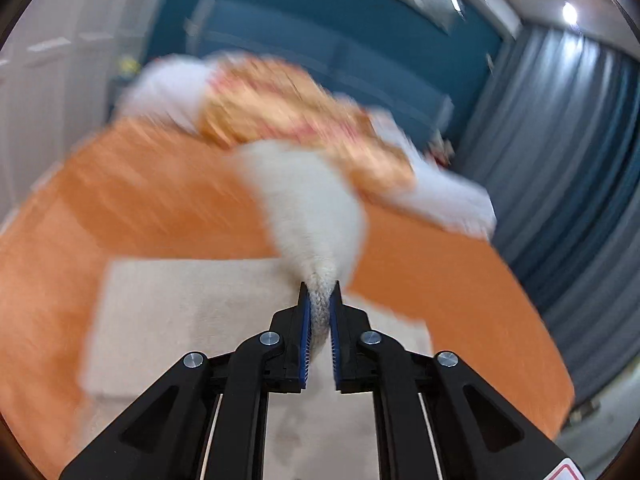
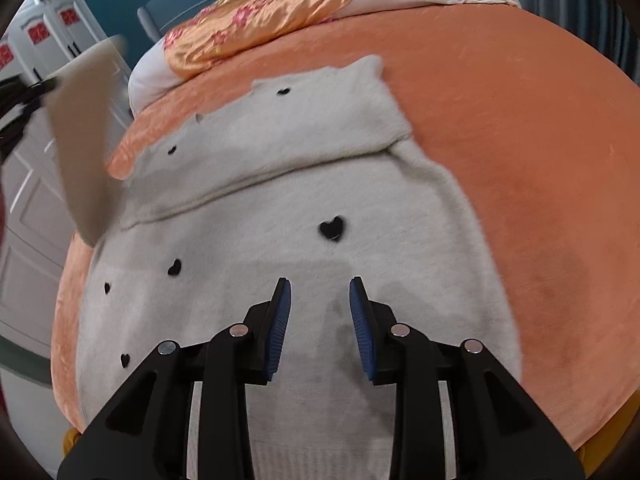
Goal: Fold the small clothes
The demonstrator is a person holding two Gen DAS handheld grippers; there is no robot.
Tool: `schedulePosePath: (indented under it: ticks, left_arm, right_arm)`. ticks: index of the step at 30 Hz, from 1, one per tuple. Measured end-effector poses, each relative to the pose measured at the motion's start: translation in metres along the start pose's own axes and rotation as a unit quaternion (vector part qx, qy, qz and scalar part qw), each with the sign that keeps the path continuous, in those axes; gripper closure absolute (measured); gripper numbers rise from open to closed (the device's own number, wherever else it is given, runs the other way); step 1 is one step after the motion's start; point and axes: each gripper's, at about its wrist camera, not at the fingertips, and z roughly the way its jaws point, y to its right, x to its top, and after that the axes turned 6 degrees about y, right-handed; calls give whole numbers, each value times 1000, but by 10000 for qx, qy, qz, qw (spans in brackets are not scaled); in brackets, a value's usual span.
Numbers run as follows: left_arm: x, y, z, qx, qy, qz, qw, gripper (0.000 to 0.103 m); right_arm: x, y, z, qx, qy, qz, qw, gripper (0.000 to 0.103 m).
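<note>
Cream knit sweater (image 2: pixel 280 200), dotted with black hearts (image 2: pixel 332 227), is spread on the orange bed cover (image 2: pixel 520 140). One ribbed cuff (image 1: pixel 320 300) is pinched between the left gripper (image 1: pixel 319 300) jaws; the right gripper (image 2: pixel 320 292) jaws are held apart, empty, above the sweater.

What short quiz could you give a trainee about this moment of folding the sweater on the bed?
1. True or false: the left gripper is empty.
2. What do the right gripper's jaws hold: A) the sweater, B) a pillow, C) nothing?
3. What black shapes dot the sweater?

Key: 1. False, it pinches the sweater's ribbed cuff. 2. C, they stand open above the sweater. 3. Hearts.
</note>
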Motion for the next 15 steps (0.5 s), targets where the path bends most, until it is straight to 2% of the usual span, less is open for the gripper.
schedulePosePath:
  ticks: [2, 4, 6, 8, 11, 13, 15]
  left_arm:
    - [-43, 12, 32, -42, -535, -242, 9983, 83]
    - [-96, 5, 61, 160, -1164, -644, 9910, 83]
    - [-121, -16, 65, 277, -1380, -1012, 9849, 83]
    - [-133, -46, 50, 353, -1320, -1489, 9794, 82]
    - [-129, -102, 18, 847, -949, -2084, 9697, 70]
    - [-119, -147, 2, 1199, -760, -2428, 9596, 70]
    - [-111, -180, -6, 1358, -668, -2718, 9504, 70]
  right_arm:
    - [4, 11, -2, -9, 21, 65, 10000, 67]
    - [7, 18, -2, -32, 38, 111, 9999, 66]
    - [16, 23, -2, -6, 82, 139, 9999, 65]
    - [28, 23, 2, 56, 170, 71, 9998, 59]
    - [51, 19, 19, 350, 161, 80, 9992, 52]
    - [69, 14, 38, 440, 144, 88, 9989, 51]
    - [81, 10, 58, 416, 75, 104, 9991, 49]
